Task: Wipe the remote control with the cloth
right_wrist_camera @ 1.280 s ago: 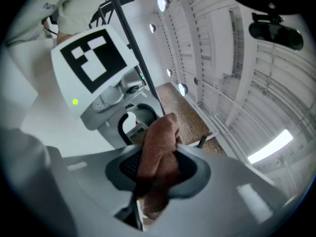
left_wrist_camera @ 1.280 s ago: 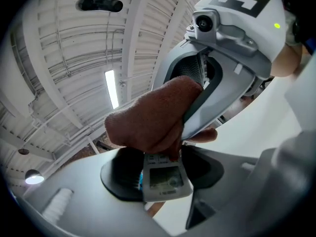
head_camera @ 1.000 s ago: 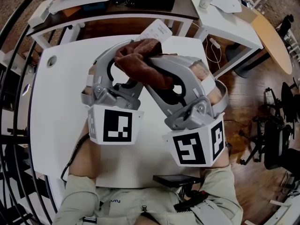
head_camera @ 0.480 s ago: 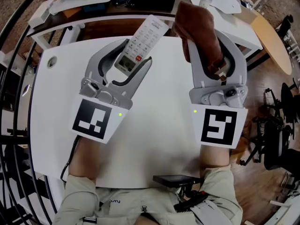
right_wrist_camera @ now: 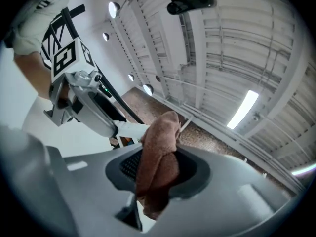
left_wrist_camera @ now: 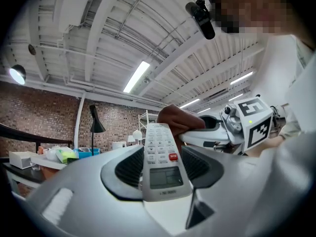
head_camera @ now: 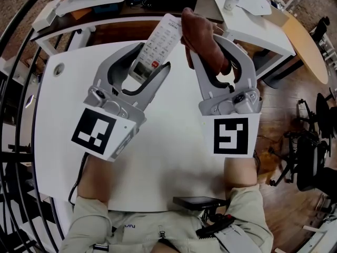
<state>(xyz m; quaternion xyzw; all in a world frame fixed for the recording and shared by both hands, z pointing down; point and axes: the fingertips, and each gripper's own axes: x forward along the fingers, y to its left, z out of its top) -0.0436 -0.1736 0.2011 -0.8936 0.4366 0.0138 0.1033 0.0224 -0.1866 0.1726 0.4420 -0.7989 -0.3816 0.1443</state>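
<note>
Head view: the left gripper (head_camera: 152,61) is clamped on the remote (head_camera: 159,41) near its display end, above the table (head_camera: 63,115). The remote's long axis runs away from the person, leaning right, buttons up. The right gripper (head_camera: 209,49) is clamped on the cloth (head_camera: 204,38), a bunched brown wad standing out past its jaws. The cloth lies just right of the remote's far end; whether they touch I cannot tell. The wipe, I judge, needs the right hand to bring the cloth leftward onto the buttons and along that axis. No container takes part.
</note>
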